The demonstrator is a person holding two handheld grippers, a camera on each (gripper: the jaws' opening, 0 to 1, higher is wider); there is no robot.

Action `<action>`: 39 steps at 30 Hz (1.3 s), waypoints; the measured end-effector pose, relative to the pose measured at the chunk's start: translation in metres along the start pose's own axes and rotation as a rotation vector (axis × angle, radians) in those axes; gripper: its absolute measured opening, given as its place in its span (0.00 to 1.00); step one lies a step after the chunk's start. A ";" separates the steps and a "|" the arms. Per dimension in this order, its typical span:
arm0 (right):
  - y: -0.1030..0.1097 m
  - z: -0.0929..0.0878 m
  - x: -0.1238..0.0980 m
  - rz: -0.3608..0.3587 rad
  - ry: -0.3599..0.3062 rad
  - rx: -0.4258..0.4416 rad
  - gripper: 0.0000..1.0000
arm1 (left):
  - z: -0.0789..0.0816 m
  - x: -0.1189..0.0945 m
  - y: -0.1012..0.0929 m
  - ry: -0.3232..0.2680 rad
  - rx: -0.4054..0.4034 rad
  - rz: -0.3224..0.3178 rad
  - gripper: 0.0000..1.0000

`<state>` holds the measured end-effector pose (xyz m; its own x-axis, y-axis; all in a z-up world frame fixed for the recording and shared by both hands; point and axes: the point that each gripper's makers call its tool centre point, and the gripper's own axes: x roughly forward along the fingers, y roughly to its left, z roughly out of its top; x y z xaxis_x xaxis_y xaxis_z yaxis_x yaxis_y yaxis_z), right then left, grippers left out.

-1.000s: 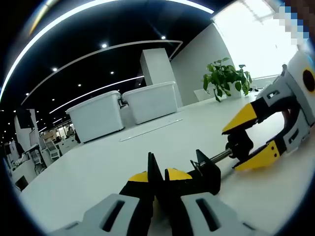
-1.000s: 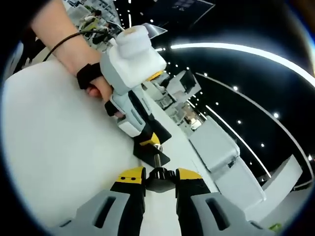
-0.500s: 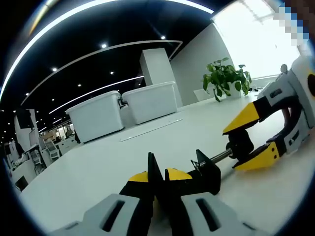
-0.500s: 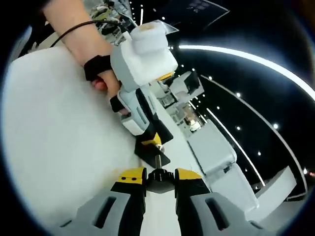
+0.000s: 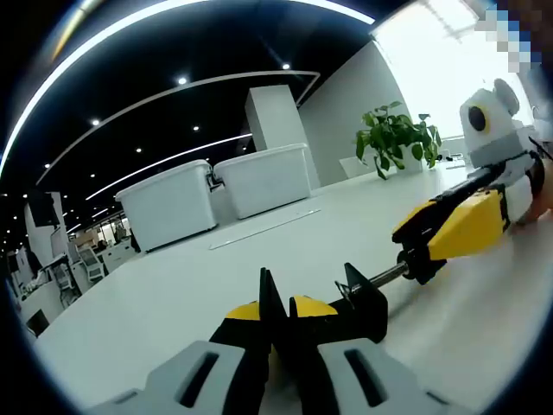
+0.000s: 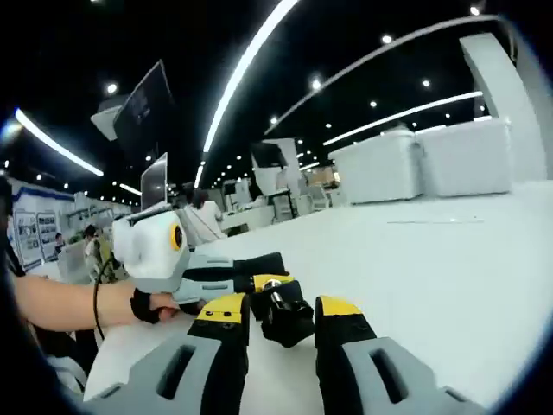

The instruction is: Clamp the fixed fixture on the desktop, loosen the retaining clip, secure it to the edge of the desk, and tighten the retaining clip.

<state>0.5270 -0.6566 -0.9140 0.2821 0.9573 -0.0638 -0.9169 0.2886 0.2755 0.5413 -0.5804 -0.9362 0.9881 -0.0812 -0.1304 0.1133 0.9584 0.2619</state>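
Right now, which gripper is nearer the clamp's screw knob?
Right. The right gripper has its jaws around the black screw knob; the left gripper holds the clamp body at the screw's far end.

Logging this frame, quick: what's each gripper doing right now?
Left gripper: shut on the black clamp.
Right gripper: closed on the clamp's black knob.

My black clamp (image 5: 361, 304) lies flat on the white desk (image 5: 173, 303), its threaded metal screw (image 5: 386, 276) pointing sideways to a black knob (image 6: 285, 313) at the end.
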 end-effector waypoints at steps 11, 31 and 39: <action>-0.002 -0.005 0.008 -0.004 0.036 -0.074 0.21 | 0.000 -0.002 0.000 -0.001 0.003 0.003 0.09; 0.016 -0.005 0.009 -0.059 0.069 -0.703 0.21 | 0.000 -0.001 0.001 0.001 0.000 0.006 0.09; 0.019 -0.009 0.010 -0.075 0.090 -0.880 0.21 | 0.000 -0.001 0.002 0.001 -0.001 0.007 0.09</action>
<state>0.5097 -0.6412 -0.9177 0.3609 0.9225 -0.1371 -0.7917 0.2253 -0.5678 0.5400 -0.5787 -0.9360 0.9888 -0.0746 -0.1293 0.1066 0.9592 0.2619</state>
